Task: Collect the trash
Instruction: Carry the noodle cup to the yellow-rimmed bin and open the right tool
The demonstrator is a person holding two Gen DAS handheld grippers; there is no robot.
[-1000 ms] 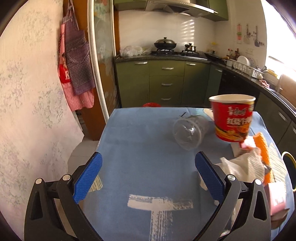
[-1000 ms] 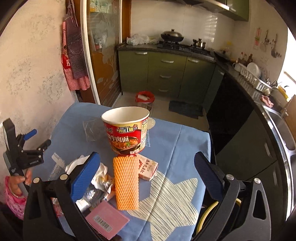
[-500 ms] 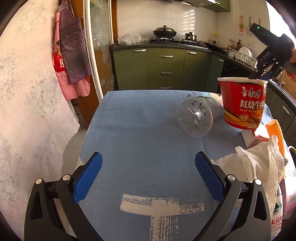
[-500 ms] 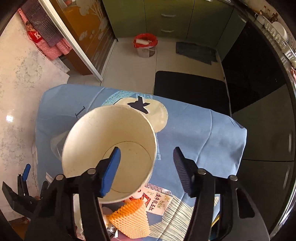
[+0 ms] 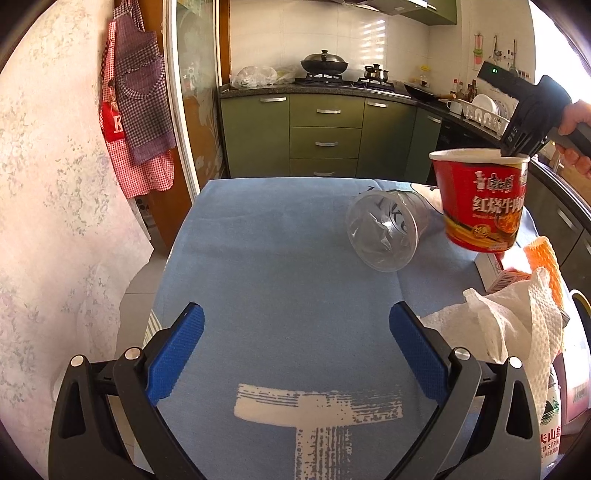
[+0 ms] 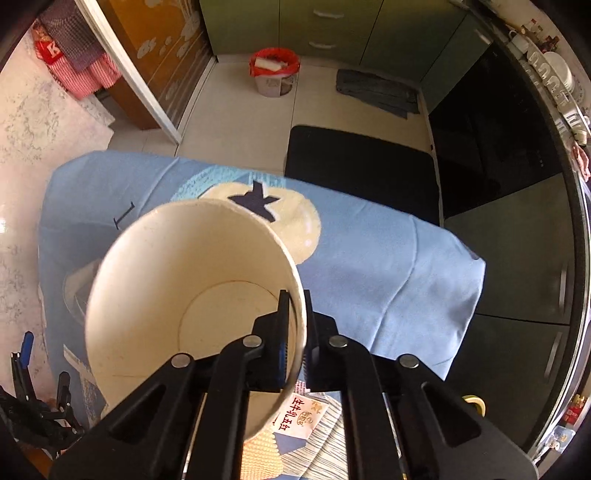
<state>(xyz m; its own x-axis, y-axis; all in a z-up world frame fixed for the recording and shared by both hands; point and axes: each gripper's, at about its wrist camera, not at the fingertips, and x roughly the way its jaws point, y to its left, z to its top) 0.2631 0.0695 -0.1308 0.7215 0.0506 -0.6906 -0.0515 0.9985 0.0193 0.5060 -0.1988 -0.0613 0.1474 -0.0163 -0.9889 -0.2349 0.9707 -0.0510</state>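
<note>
Since the frame one second earlier, the right gripper point(image 6: 295, 325) has swung from a forward view over the table to a position pointing straight down above the instant noodle cup point(image 6: 192, 295), and its jaws have gone from wide apart to clamped together on the cup's rim wall, one pad inside and one outside. The left gripper point(image 5: 295, 343) has dropped slightly; its view is otherwise similar.

Left wrist view, near to far: the two blue pads point(image 5: 177, 354) stand wide apart with nothing between them, above the blue tablecloth point(image 5: 277, 266). Just to the right lies a crumpled white paper towel point(image 5: 509, 325). Beyond it are a small carton point(image 5: 495, 269) and an orange foam net sleeve point(image 5: 543, 258). A clear plastic cup point(image 5: 384, 232) lies on its side near the middle of the cloth. The red noodle cup point(image 5: 480, 199) stands tilted beside it, gripped at the rim by the right gripper, which a hand point(image 5: 576, 125) holds.

Right wrist view: the cup's empty interior faces the camera. Beyond the table edge, a red-lined trash bin point(image 6: 273, 72) stands on the tiled floor near the green cabinets point(image 6: 325, 26).
</note>
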